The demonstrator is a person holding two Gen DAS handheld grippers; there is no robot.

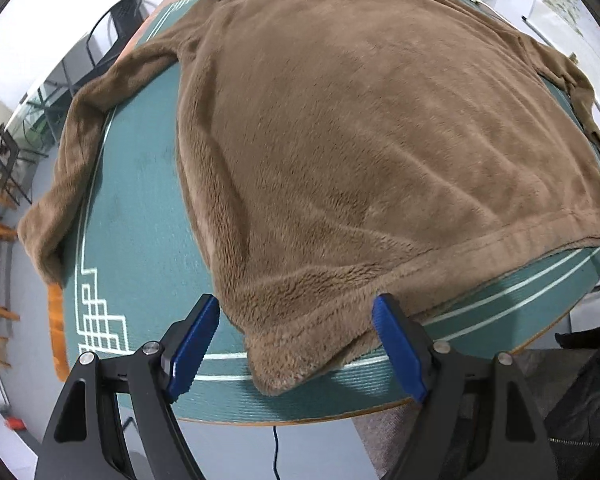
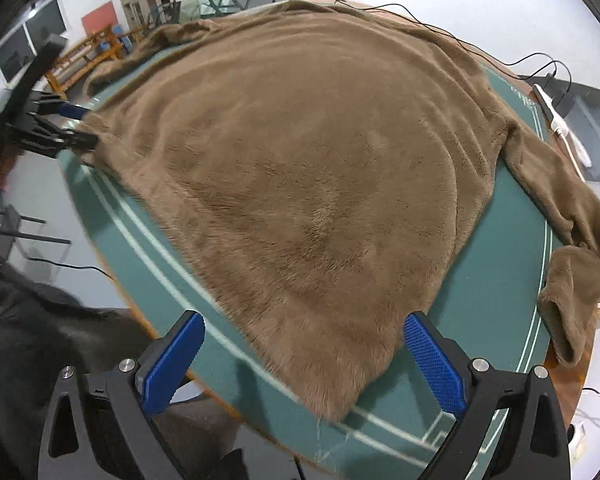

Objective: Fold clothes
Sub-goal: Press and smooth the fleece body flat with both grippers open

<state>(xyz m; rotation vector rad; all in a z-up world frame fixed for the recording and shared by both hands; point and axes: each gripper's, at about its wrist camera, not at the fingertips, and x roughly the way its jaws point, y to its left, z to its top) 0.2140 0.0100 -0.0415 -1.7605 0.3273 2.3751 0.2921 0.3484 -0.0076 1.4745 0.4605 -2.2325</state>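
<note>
Brown fleece sweater [image 1: 380, 140] lies flat (sleeves spread) on green mat [image 1: 140, 220].

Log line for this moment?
stage: pre-grasp | brown fleece sweater: flat on green mat | left gripper: open at hem corner | right gripper: open

No readable text, label or number anywhere

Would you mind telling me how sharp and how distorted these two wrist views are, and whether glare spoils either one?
Left wrist view: mostly sharp, the brown sweater's pile crisp, slight smear at the left rim; fisheye bulges the green mat into a dome. Right wrist view: motion blur streaks the sweater hem and the mat's white lines near the bottom, same bulge. Lighting is even and soft in both; no glare on the cloth.
</note>
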